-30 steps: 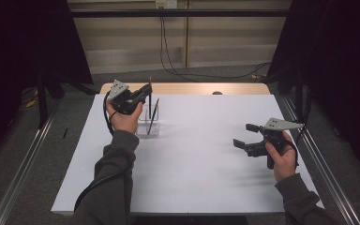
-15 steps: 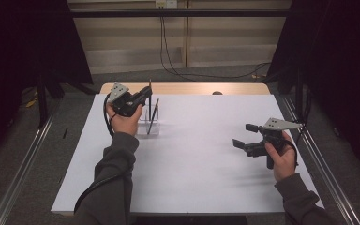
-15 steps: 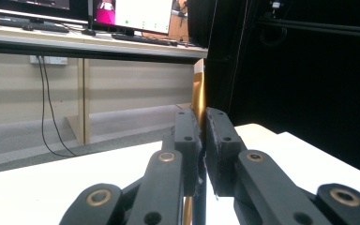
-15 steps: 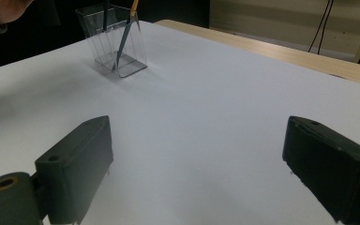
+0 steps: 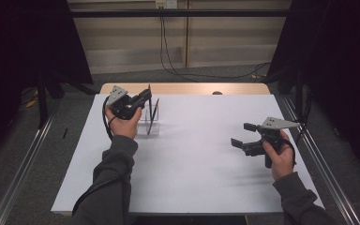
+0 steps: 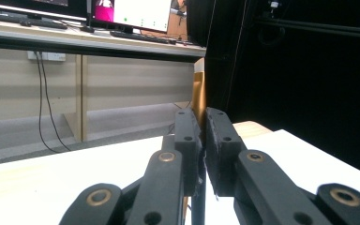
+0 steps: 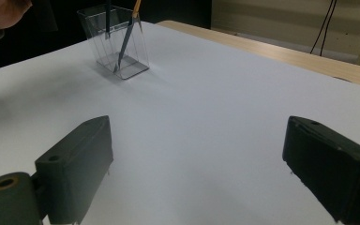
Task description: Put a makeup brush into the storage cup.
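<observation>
The left tool [image 5: 143,97] hovered directly over the clear holder [image 5: 149,123], its jaws pressed together on a thin dark pen [image 6: 197,206] that ran straight down between the pads; in the left gripper view the shaft left the bottom of the frame, so how far its tip had sunk into the holder could not be told. The pen's long axis stood near upright, in line with the holder's open mouth below, so the coming move looked like a plain lowering and letting go. The holder sat on the white tabletop [image 5: 192,159] toward the far left, just beside the left hand and well apart from the right tool [image 5: 242,134], which hung with jaws spread and nothing between them. By count: one holder, two tools, and two slender sticks in the right gripper view, a dark one [image 7: 108,18] and an orange-tipped one [image 7: 127,35] that leaned inside the holder.
</observation>
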Demonstrator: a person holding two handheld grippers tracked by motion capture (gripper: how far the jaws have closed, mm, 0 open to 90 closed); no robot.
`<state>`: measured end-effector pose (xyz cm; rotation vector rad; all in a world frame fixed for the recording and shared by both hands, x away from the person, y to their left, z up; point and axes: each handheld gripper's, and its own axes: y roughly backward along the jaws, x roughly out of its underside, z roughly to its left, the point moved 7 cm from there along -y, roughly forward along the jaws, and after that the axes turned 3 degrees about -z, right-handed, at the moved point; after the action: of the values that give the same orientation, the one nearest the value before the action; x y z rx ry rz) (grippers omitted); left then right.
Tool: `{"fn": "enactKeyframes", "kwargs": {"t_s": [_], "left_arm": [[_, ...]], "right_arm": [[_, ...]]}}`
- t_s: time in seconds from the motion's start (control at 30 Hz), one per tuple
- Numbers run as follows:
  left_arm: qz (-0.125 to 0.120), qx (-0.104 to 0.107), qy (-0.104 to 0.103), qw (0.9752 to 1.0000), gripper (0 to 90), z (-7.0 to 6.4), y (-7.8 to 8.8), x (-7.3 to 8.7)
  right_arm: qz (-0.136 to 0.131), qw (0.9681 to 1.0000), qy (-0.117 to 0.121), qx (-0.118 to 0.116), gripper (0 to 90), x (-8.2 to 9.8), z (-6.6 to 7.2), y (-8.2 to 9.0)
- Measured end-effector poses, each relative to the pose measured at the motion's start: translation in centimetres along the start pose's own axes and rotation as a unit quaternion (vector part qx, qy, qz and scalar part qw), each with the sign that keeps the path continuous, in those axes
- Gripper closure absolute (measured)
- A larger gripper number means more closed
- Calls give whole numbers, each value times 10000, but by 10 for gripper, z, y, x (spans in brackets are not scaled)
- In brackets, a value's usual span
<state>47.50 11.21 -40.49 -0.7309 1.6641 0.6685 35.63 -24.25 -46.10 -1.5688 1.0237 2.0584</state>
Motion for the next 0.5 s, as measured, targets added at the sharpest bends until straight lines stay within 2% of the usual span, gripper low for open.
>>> {"fn": "enactKeyframes", "kwargs": {"t_s": [0.07, 0.1, 0.33, 0.5], "left_arm": [[11, -37, 3, 10000, 840, 1, 1, 1], [-11, 11, 62, 10000, 840, 0, 1, 1], [44, 34, 31, 10000, 840, 0, 3, 4], [11, 74, 131, 9999, 840, -4, 1, 6]], "right_arm": [[17, 10000, 7, -6, 82, 1, 0, -1], [26, 10000, -9, -8, 82, 1, 0, -1], [22, 10000, -13, -12, 82, 1, 1, -3], [30, 10000, -18, -2, 82, 3, 0, -2]]}}
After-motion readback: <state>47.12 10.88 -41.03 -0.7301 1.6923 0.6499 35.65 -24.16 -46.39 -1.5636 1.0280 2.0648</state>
